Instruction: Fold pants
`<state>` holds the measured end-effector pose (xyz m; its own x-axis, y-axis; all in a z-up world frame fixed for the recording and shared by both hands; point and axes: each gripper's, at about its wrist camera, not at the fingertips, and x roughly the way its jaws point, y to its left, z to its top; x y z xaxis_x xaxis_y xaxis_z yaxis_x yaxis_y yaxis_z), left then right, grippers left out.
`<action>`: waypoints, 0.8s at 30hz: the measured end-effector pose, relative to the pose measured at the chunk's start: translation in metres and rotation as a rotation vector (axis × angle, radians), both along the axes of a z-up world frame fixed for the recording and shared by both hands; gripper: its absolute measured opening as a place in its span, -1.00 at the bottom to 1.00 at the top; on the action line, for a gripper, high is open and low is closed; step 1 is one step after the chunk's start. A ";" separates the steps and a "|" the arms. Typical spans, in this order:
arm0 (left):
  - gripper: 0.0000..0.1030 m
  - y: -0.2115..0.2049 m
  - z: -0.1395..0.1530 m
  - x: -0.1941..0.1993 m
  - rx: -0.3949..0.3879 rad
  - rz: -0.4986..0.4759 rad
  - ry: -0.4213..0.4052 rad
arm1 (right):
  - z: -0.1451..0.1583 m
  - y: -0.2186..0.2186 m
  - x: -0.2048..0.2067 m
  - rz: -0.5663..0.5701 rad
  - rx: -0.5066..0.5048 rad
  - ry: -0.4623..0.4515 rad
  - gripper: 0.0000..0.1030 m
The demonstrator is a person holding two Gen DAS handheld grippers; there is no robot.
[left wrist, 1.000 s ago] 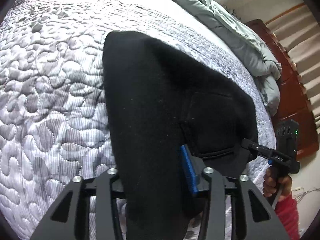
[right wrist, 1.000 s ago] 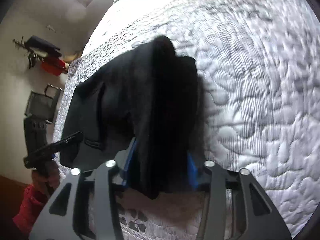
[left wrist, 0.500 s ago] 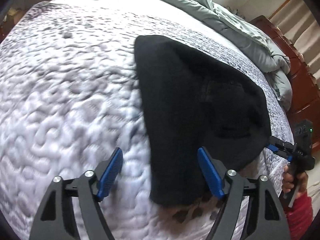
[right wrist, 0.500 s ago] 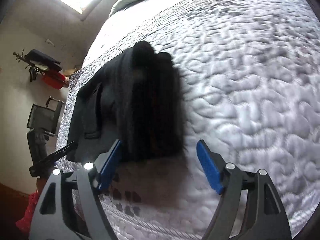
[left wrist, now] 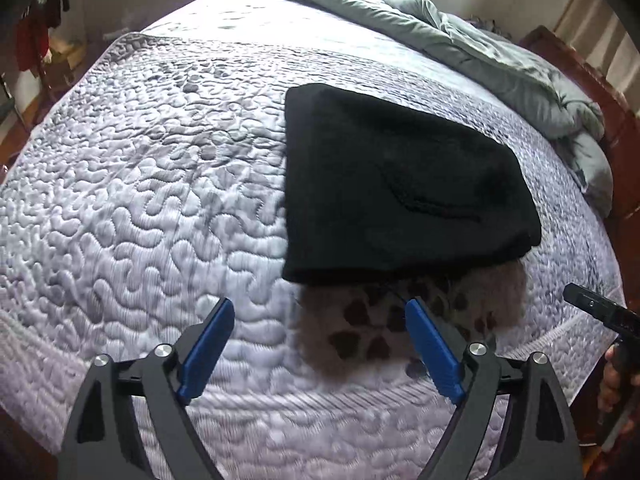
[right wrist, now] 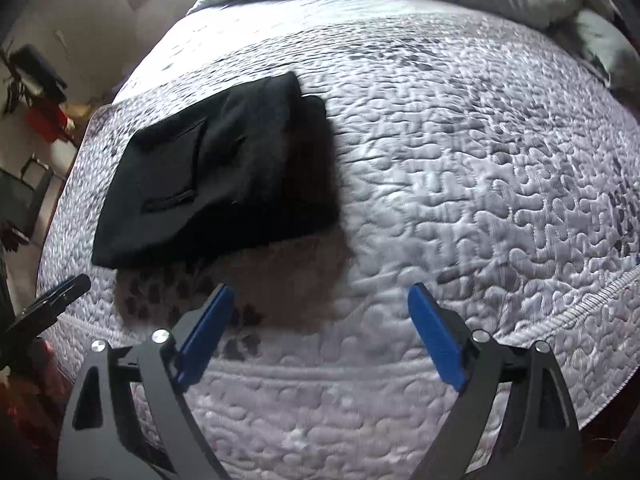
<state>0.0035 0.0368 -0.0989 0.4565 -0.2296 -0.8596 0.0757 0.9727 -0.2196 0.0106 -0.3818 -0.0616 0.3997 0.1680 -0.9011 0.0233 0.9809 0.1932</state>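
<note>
Nothing is lying between the fingers of the left gripper [left wrist: 320,344]; bare quilted bedspread [left wrist: 132,208] is showing there and out to the left of its fingers. Ahead of the right-hand finger, the folded black pants [left wrist: 400,184] are occupying the surface. Beyond them, a bunched grey duvet [left wrist: 500,68] is blocking the far edge. The right gripper [right wrist: 320,332] is likewise spanning bare bedspread, with open quilt ahead and rightward, pants ahead-left.
</note>
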 end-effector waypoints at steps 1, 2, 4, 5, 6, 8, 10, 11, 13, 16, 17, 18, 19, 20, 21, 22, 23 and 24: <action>0.72 -0.004 0.002 -0.003 0.007 -0.001 0.000 | 0.002 0.005 -0.003 0.004 0.006 0.000 0.75; 0.73 -0.007 0.005 -0.006 0.012 -0.002 0.000 | 0.005 0.012 -0.006 0.007 0.013 -0.001 0.76; 0.73 -0.012 0.012 -0.008 0.012 -0.001 -0.003 | 0.010 0.021 -0.006 0.006 0.004 -0.006 0.77; 0.73 -0.014 0.015 -0.010 0.014 -0.002 -0.007 | 0.013 0.026 -0.008 0.002 -0.007 -0.009 0.78; 0.73 -0.017 0.018 -0.011 0.020 -0.003 -0.013 | 0.016 0.029 -0.009 0.002 -0.010 -0.011 0.78; 0.73 -0.020 0.024 -0.016 0.038 -0.004 -0.028 | 0.020 0.034 -0.010 -0.002 -0.021 -0.015 0.79; 0.73 -0.022 0.026 -0.015 0.050 -0.005 -0.033 | 0.022 0.037 -0.010 -0.002 -0.041 -0.015 0.79; 0.73 -0.022 0.027 -0.015 0.051 -0.004 -0.033 | 0.023 0.037 -0.010 -0.005 -0.057 -0.017 0.79; 0.73 -0.020 0.029 -0.015 0.052 0.002 -0.038 | 0.025 0.037 -0.011 -0.006 -0.054 -0.024 0.79; 0.73 -0.015 0.028 -0.013 0.078 0.016 -0.041 | 0.028 0.031 -0.011 -0.017 -0.033 -0.025 0.79; 0.73 -0.014 0.027 -0.012 0.085 0.020 -0.038 | 0.029 0.028 -0.010 -0.020 -0.031 -0.027 0.79; 0.73 -0.012 0.026 -0.011 0.087 0.021 -0.036 | 0.029 0.028 -0.010 -0.019 -0.030 -0.028 0.79; 0.73 -0.011 0.025 -0.010 0.087 0.023 -0.033 | 0.029 0.027 -0.010 -0.016 -0.028 -0.028 0.79; 0.73 -0.011 0.024 -0.009 0.088 0.022 -0.031 | 0.030 0.028 -0.010 -0.011 -0.026 -0.030 0.79; 0.73 -0.011 0.024 -0.009 0.088 0.020 -0.028 | 0.030 0.028 -0.010 -0.007 -0.023 -0.031 0.79; 0.73 -0.013 0.023 -0.008 0.087 0.017 -0.027 | 0.030 0.030 -0.009 -0.004 -0.019 -0.030 0.79; 0.73 -0.014 0.023 -0.008 0.089 0.012 -0.027 | 0.030 0.030 -0.009 -0.002 -0.016 -0.029 0.79; 0.73 -0.016 0.024 -0.007 0.090 0.007 -0.029 | 0.030 0.031 -0.009 0.000 -0.015 -0.027 0.79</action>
